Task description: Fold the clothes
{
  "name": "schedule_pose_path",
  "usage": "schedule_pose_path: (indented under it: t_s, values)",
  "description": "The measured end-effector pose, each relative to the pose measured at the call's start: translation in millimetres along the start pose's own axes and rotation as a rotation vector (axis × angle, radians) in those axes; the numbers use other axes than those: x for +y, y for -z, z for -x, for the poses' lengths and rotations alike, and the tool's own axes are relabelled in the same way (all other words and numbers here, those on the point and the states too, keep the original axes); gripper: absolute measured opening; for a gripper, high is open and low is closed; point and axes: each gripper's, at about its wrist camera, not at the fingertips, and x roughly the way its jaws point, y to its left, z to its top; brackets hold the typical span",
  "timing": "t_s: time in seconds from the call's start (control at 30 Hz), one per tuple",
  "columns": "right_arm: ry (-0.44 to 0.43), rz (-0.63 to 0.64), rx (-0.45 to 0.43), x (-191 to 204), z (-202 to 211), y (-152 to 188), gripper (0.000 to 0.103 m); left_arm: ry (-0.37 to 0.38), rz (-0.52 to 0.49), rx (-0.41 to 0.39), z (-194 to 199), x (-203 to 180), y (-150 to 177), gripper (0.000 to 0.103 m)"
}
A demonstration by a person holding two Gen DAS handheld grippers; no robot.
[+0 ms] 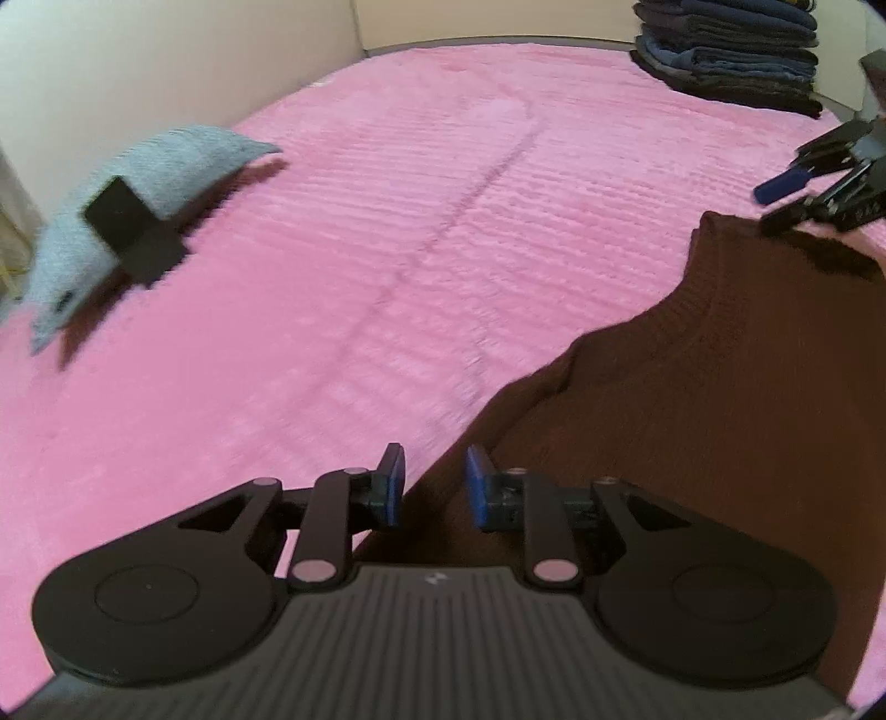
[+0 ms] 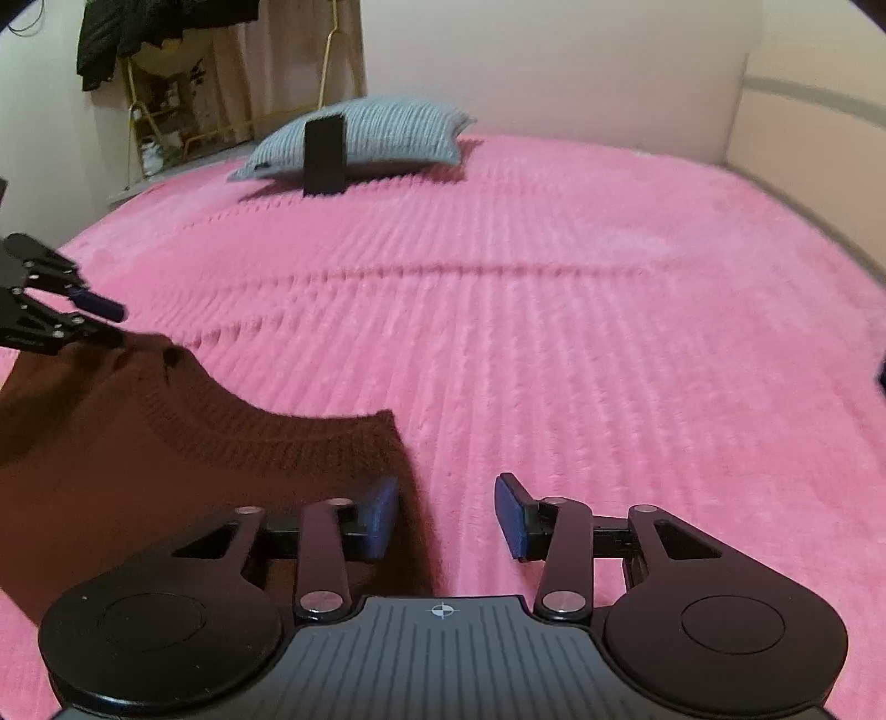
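A brown knit sweater (image 1: 692,399) lies flat on the pink bed cover (image 1: 360,249). The left gripper (image 1: 434,487) hovers at its edge, fingers narrowly apart, gripping nothing. The right gripper (image 2: 446,515) (fingers wider apart, empty) sits above the sweater's corner. Beyond lie a grey pillow (image 2: 376,135) and stacked folded clothes (image 1: 731,52).

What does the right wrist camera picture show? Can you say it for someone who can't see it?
The right tool hangs open over a pink bedspread, beside the edge of a brown knitted sweater lying flat. The left tool is at the sweater's far side, and a grey pillow lies behind.
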Motion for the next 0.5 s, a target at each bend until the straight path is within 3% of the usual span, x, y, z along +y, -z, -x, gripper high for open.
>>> schedule_pose_path:
  t_s: [0.13, 0.27, 0.33, 0.5]
  values:
    - [-0.104, -0.021, -0.050, 37, 36, 7, 0.042, -0.035, 0.053, -0.006, 44, 5, 31, 0.024]
    - [-0.259, -0.026, -0.009, 87, 44, 31, 0.042, -0.025, 0.121, 0.015, 82, -8, 78, 0.024]
    - [-0.262, -0.021, 0.033, 97, 38, 46, 0.042, -0.016, 0.149, 0.049, 89, -16, 101, 0.024]
    - [-0.134, -0.006, 0.117, 74, 37, 75, 0.042, -0.076, 0.216, 0.099, 97, -10, 155, 0.027]
